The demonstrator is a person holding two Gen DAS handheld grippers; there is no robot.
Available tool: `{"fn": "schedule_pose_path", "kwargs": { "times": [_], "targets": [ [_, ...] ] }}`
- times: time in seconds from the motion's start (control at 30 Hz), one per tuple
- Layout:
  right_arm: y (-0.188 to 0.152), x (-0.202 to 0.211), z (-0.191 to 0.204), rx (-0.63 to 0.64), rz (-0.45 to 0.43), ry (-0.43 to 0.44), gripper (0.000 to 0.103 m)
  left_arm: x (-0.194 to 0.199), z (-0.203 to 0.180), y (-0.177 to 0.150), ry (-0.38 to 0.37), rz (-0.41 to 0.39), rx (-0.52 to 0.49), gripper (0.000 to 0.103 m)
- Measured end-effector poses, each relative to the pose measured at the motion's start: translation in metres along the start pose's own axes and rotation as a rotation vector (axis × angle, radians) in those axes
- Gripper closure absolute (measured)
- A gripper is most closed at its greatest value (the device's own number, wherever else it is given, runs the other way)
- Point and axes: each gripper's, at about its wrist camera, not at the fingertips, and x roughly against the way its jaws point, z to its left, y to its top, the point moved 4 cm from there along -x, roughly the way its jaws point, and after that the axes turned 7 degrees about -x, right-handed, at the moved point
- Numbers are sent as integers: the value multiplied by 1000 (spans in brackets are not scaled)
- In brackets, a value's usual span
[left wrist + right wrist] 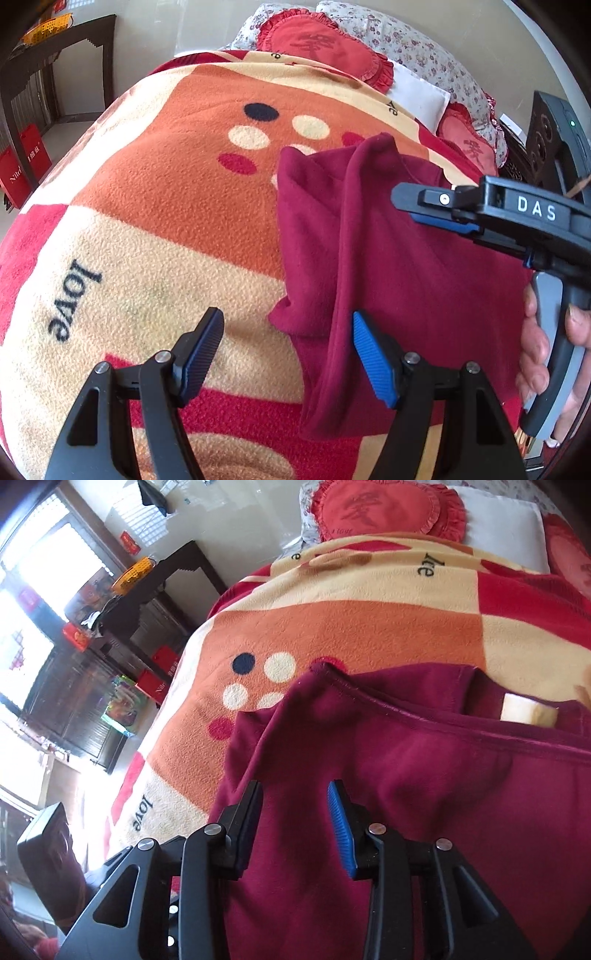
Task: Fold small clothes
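A dark red fleece garment [406, 266] lies on a patterned blanket [177, 206], its left side folded over towards the middle. My left gripper [288, 350] is open and empty, just above the garment's lower left edge. My right gripper [402, 199] shows from the side over the garment's upper right part. In the right wrist view the right gripper [295, 812] is open and empty, close above the garment [424, 794]. The neckline with a pale label [528, 710] lies ahead of it.
The blanket covers a bed with red heart pillows [321, 44] and a white pillow [421, 96] at its head. A dark wooden table [55, 55] with a yellow basket [135, 572] stands left of the bed. Red bags [26, 166] stand on the floor.
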Motion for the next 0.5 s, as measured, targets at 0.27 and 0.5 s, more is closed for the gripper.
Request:
{"fn": "schedule_pose_path", "kwargs": {
  "times": [0.27, 0.5],
  "targets": [
    [7, -12, -5, -97, 27, 36, 84, -10, -1, 3, -68, 10, 55, 26],
    [9, -14, -14, -178, 42, 105, 71, -16, -1, 5, -124, -15, 134, 56]
  ]
}}
